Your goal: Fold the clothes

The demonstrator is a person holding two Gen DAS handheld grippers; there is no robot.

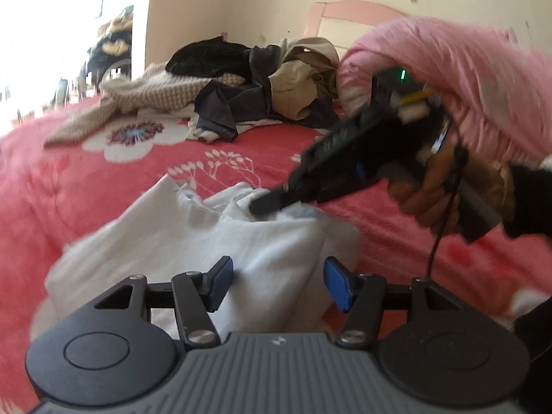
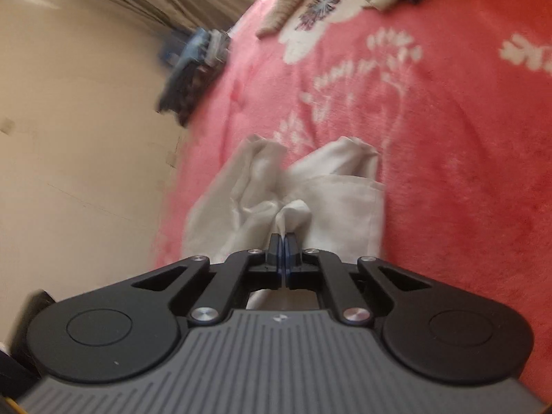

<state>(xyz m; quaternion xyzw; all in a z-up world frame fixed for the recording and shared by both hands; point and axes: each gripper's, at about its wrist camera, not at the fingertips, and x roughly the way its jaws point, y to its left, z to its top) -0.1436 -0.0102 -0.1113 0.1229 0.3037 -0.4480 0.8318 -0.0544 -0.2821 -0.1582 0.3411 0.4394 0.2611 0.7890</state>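
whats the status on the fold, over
Left gripper open above white garment. Right gripper shut on a pinch of it. Unfolded clothes pile sits apart on the bed; nothing in the way.

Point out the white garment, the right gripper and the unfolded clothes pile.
white garment (image 1: 179, 227), left wrist view, flat middle panel
right gripper (image 2: 283, 241), right wrist view, between closed fingertips
clothes pile (image 1: 293, 82), left wrist view, beige garment

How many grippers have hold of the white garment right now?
1. The right gripper is shut on a pinch of the white garment. The left gripper is open above it, its fingers gripping nothing.
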